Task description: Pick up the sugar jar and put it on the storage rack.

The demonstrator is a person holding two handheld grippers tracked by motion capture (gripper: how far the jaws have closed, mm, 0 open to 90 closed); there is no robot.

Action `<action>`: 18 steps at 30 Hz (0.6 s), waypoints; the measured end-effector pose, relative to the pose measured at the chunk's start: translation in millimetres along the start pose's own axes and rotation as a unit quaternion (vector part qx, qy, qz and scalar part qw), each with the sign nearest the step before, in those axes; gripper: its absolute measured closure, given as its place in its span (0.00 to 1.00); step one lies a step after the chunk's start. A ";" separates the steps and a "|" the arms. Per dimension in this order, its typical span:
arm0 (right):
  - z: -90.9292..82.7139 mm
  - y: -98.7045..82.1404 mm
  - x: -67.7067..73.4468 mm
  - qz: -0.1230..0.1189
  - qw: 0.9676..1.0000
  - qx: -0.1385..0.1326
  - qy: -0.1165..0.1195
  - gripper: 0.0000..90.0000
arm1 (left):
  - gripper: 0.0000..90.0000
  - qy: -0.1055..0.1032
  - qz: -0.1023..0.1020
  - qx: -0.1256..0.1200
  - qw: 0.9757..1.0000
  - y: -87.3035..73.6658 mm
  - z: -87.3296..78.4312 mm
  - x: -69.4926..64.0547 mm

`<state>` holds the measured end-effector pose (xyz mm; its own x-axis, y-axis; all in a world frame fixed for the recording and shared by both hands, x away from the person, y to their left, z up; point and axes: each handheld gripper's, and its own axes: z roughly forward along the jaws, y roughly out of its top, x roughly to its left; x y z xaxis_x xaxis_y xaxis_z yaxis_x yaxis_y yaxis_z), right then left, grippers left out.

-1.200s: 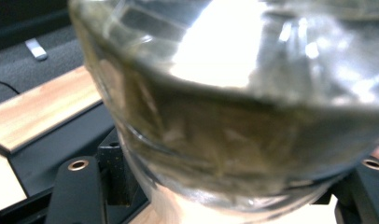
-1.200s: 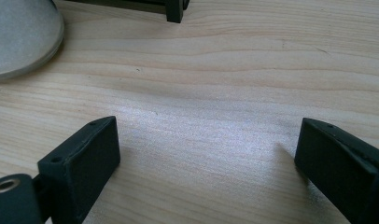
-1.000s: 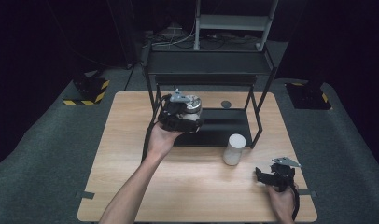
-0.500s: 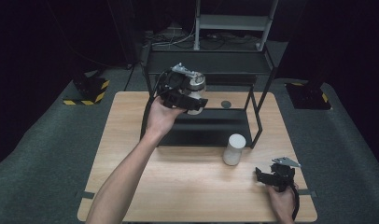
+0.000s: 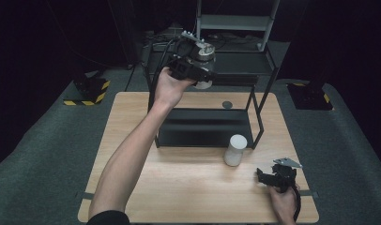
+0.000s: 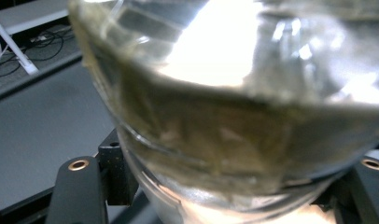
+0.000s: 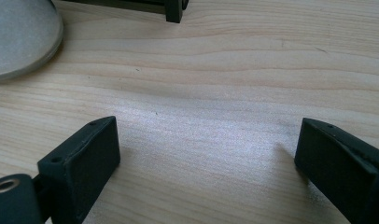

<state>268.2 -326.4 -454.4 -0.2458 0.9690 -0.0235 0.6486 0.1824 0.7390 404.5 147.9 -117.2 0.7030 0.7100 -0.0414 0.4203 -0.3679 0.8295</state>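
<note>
Left gripper (image 5: 203,75) clamped a clear glass jar (image 6: 234,116), raised beside the black shelf's (image 5: 235,63) upper tier. Probably slippery and breakable, it seemed best gripped around the body. Right gripper (image 7: 206,158) rested open, empty.

Glossy clear glass jar (image 6: 234,116), matt wood table (image 7: 215,70)

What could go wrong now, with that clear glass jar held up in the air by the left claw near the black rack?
1. The clear glass jar hangs high in the left claw, above the black metal rack's top shelf; smooth glass might slip and break.
2. It is close to the shelf's edge, so a careless move could knock it.
3. The white cylinder stands near the idle, open right claw, which could tip it.
</note>
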 end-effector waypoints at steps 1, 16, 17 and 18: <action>0.0 0.0 0.0 0.000 1.000 0.000 0.000 0.06 | 0.34 0.002 -0.001 0.000 1.000 2.7 0.9 1.1; 0.0 0.0 0.2 0.001 1.000 0.000 0.000 0.06 | 0.34 0.044 -0.022 0.003 0.999 29.7 20.4 15.0; 0.1 0.0 0.2 0.000 1.000 0.000 0.000 0.06 | 0.34 0.049 -0.023 0.004 0.999 30.2 22.4 15.7; 0.1 -0.1 0.3 0.001 1.000 0.000 -0.001 0.06 | 0.34 0.051 -0.024 0.006 0.998 30.6 23.8 16.7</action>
<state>268.2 -326.1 -454.6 -0.2436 0.9696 -0.0231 0.6486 0.1806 0.7394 442.7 134.2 -105.8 0.6203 0.7840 -0.0228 0.4583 -0.3387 0.8217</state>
